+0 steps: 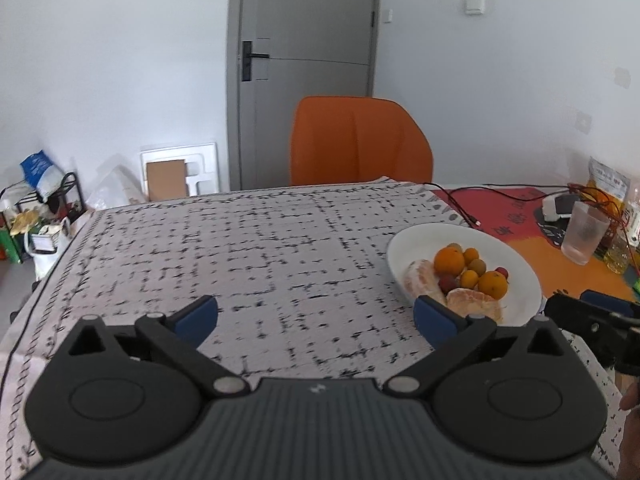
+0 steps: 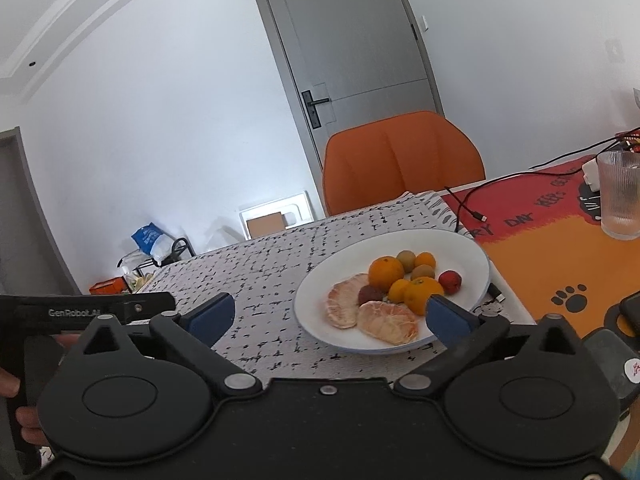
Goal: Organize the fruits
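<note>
On patterned cloth (image 2: 260,264), round white plate (image 2: 320,292), peeled segments (image 2: 388,320)

The black-and-white patterned tablecloth (image 1: 248,248) lies bare left of the white plate of fruit (image 2: 472,256). Right of the plate, a ribbed clear glass (image 2: 622,196) and black cables (image 2: 464,204) crowd the orange mat (image 2: 540,256).

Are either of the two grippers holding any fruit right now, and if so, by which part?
No, nothing is held. The left gripper and right gripper both stand wide open and empty. All the fruit lies on the white plate.
</note>
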`<state>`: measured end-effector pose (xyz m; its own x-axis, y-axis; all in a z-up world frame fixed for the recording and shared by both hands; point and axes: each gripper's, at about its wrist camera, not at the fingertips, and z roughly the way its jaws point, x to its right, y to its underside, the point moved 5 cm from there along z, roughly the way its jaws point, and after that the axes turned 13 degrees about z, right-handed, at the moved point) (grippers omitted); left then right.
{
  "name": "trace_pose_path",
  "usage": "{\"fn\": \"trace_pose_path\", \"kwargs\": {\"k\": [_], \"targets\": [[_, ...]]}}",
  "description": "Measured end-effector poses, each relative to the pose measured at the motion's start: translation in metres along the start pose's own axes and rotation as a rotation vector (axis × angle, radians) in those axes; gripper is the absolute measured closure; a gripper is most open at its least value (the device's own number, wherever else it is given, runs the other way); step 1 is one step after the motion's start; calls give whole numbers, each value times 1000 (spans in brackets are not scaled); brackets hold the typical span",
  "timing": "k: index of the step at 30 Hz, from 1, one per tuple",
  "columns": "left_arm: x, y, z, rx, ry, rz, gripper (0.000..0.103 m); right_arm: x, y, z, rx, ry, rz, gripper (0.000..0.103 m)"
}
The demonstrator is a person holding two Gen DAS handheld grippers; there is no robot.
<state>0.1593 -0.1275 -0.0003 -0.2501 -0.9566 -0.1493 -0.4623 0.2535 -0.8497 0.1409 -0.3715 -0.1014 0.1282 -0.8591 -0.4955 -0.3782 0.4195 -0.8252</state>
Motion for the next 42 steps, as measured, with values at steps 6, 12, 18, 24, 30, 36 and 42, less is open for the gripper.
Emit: {"fn": "trace_pose_path", "kwargs": {"k": [6,12,18,24,30,36,42], "targets": [[-20,10,-20,0,-33,-29,0,-17,4,-6,-9,4,-30,0],[-37,22,-37,-7,-54,-62,0,-31,9,-11,-19,15,-49,0],[-51,34,-55,-1,-69,-71,0,-46,14,-16,-28,17,-77,0],[-65,45,-76,12,-77,-93,0,-58,19,-23,-39,46,-97,0],[-77,56,-94,22,-108,-109,0,-68,23,-33,-30,52,-129,0],[-87,66,-112,34,-137,-107,0,-74,28,-40,-42,33,-135,0],[-91,73,-125,46,-157,-108,0,-78,34,-43,-48,28,-132,0]]}}
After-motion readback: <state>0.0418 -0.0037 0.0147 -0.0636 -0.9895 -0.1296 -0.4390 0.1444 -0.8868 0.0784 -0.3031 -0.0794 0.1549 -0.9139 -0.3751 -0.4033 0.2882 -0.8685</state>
